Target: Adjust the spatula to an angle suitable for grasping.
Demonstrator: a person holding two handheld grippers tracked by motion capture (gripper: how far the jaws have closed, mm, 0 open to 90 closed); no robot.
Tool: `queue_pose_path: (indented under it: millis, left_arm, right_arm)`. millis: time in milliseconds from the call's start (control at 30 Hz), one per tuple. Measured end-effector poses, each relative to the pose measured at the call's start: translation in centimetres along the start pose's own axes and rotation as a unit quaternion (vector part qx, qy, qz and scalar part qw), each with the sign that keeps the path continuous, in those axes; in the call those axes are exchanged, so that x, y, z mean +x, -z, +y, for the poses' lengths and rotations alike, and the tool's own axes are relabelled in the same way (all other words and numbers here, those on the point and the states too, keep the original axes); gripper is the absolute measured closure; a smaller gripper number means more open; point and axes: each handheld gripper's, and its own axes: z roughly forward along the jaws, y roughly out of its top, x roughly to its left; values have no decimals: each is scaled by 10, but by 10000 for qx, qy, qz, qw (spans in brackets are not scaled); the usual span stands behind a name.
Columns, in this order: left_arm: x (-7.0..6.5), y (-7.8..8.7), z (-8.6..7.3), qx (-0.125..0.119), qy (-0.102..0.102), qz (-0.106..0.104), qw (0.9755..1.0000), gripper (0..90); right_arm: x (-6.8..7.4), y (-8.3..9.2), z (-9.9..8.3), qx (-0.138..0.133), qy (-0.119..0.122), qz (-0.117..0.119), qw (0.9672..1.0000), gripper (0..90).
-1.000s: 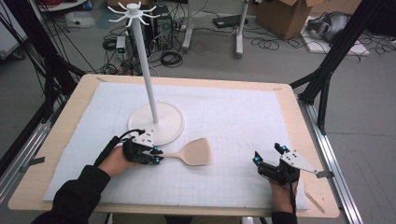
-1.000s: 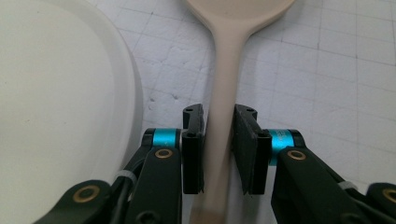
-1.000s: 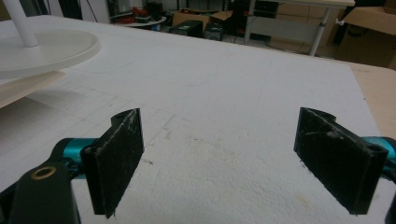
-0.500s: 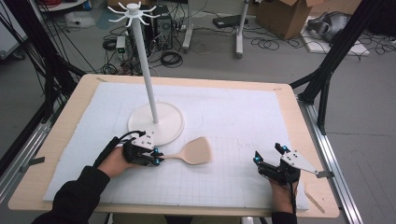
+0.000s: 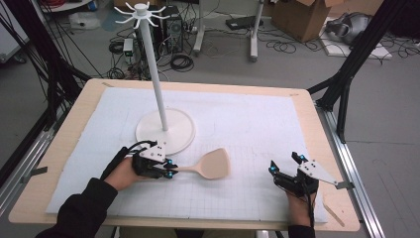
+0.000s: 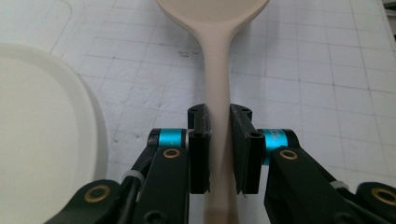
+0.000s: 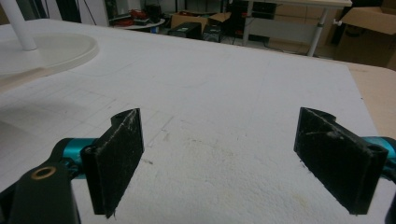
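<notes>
A beige spatula [image 5: 213,164] lies flat on the white mat, blade pointing right. My left gripper [image 5: 170,169] is shut on its handle, held by a hand in a black sleeve. In the left gripper view the handle [image 6: 217,70] runs straight up between the two black pads, and the left gripper [image 6: 218,122] pinches it. My right gripper [image 5: 284,162] rests near the table's front right with its jaws wide apart. Between the right gripper's [image 7: 219,140] pads there is only bare mat.
A white hook stand [image 5: 166,131] with a tall pole and round base stands just behind the left hand; its base [image 6: 42,116] lies close to the left jaw and shows at far left [image 7: 46,51]. The wooden table edge [image 5: 341,218] frames the mat.
</notes>
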Motion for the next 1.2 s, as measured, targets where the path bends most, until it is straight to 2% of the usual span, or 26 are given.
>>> queue_pose_path:
  millis: [200, 400, 500, 567, 667, 767, 1033, 1200]
  left_arm:
    - [-3, -1, 9, -1, -282, -180, 9994, 779]
    - [-5, -2, 16, -32, -617, -339, 9975, 779]
    - [-6, -4, 16, -51, -815, -442, 9957, 779]
    - [-7, -7, 16, -38, -1040, -554, 9930, 779]
    - [-9, -10, 16, -29, -1169, -693, 9907, 779]
    - [-10, -12, 16, -68, -1237, -799, 9891, 778]
    - [-10, -15, 16, -95, -1298, -773, 9885, 778]
    - [-11, -22, 22, -15, -1428, -884, 9858, 778]
  right_arm:
    - [0, 0, 0, -2, 6, 2, 10000, 148]
    - [0, 0, 0, 15, 37, 15, 10000, 148]
    - [0, 0, 0, 4, 35, 15, 10000, 148]
    - [1, 0, 0, 18, 22, 11, 10000, 148]
    - [1, 0, 0, 26, 27, 17, 10000, 148]
    - [1, -1, 0, 28, 27, 14, 10000, 148]
    - [1, -1, 0, 35, 73, 4, 10000, 148]
    - [1, -1, 0, 48, 68, 9, 10000, 148]
